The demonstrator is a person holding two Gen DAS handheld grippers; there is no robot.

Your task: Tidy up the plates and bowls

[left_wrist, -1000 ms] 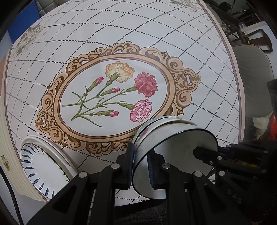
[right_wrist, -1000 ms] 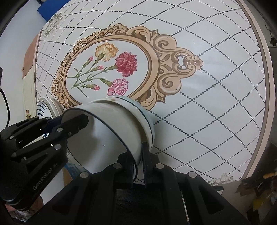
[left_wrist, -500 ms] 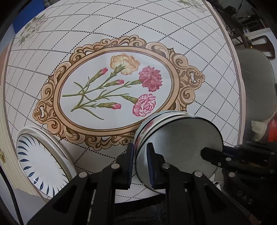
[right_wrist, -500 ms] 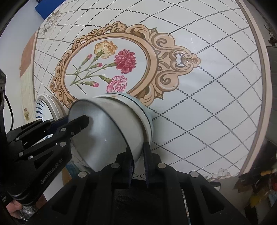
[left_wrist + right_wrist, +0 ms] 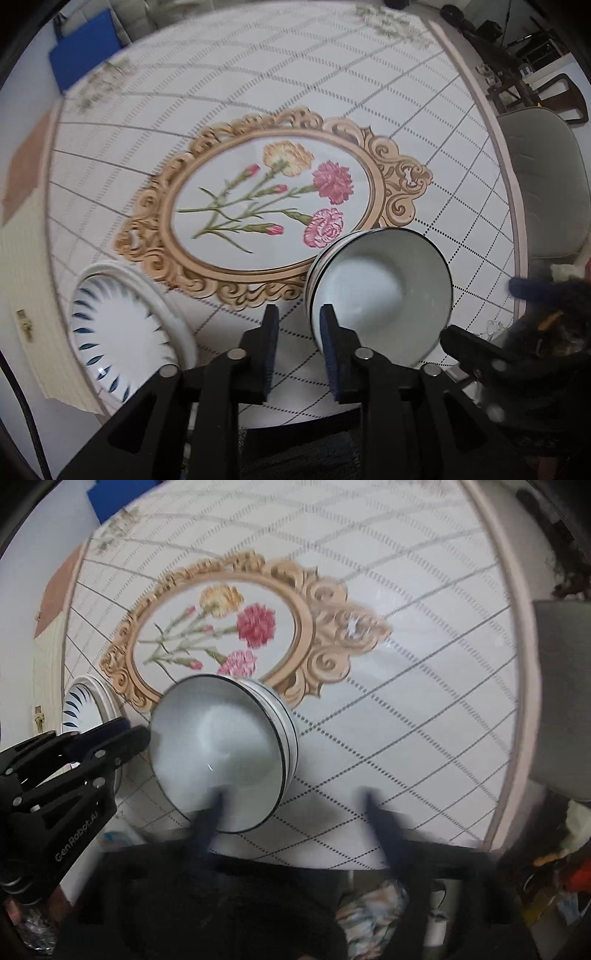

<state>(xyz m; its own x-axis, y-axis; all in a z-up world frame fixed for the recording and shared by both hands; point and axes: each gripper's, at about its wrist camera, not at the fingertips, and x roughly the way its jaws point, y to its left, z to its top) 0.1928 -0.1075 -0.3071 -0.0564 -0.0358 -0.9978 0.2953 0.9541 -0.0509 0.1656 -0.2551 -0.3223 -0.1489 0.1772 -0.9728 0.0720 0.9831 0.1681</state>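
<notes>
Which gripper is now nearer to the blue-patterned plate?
Left. The left gripper opens between the plate and the stacked bowls; the right gripper opens beyond the bowls.

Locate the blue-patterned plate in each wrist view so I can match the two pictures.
Left wrist: blue-patterned plate sits lower left, at the table's near edge, left of the left gripper.
Right wrist: the plate is at the far left edge, partly hidden behind the left gripper.
Shared landmark: the stacked bowls below the carnation medallion.
</notes>
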